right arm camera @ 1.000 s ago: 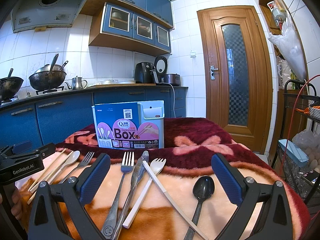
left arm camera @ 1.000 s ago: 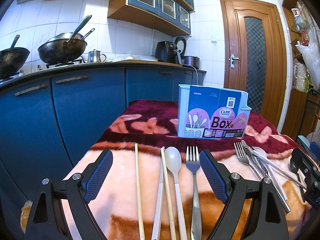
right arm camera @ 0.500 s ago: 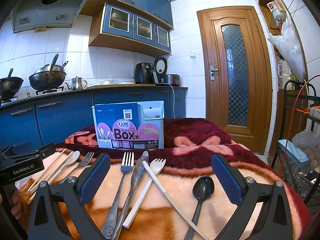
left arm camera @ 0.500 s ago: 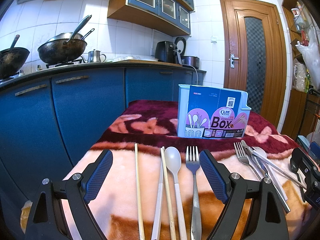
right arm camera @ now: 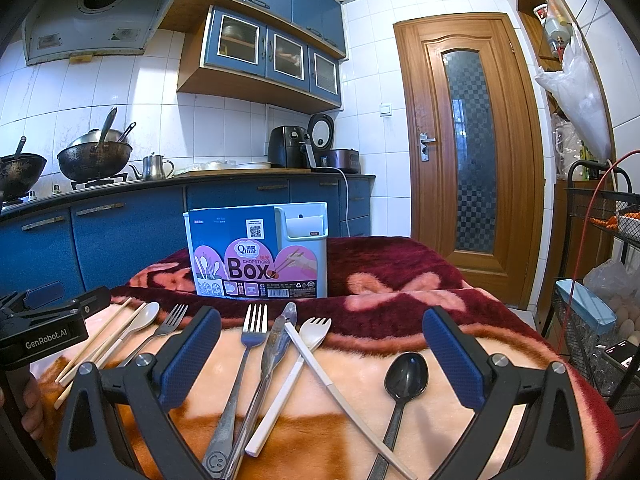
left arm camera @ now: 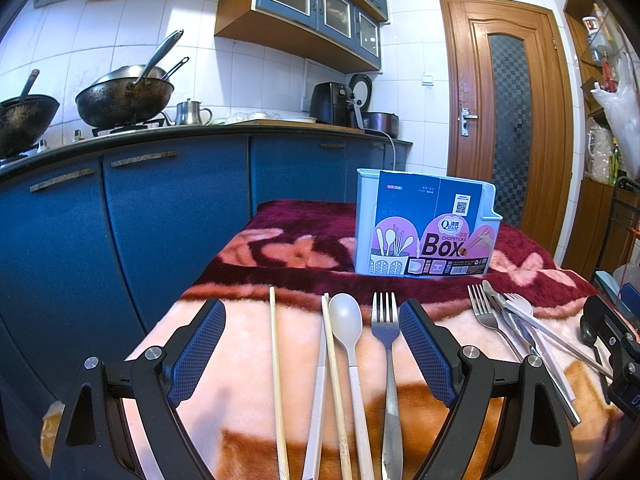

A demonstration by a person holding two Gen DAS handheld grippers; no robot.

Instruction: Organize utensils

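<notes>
Steel fork (left arm camera: 386, 344), pale plastic spoon (left arm camera: 347, 328), wooden chopsticks (left arm camera: 276, 364) on fuzzy blanket (left arm camera: 240, 392).

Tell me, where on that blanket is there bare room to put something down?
Bare blanket lies right of the box, and between the white spork and black spoon. It's crowded where the fork, knife and chopstick cross.

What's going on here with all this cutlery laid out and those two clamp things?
A person is holding two grippers over a blanket-covered table, about to sort cutlery into the chopsticks box. Nothing is picked up yet. The left gripper is open over chopsticks, a white spoon and a fork. The right gripper is open over a metal fork, a knife, a white spork and a black spoon.
</notes>
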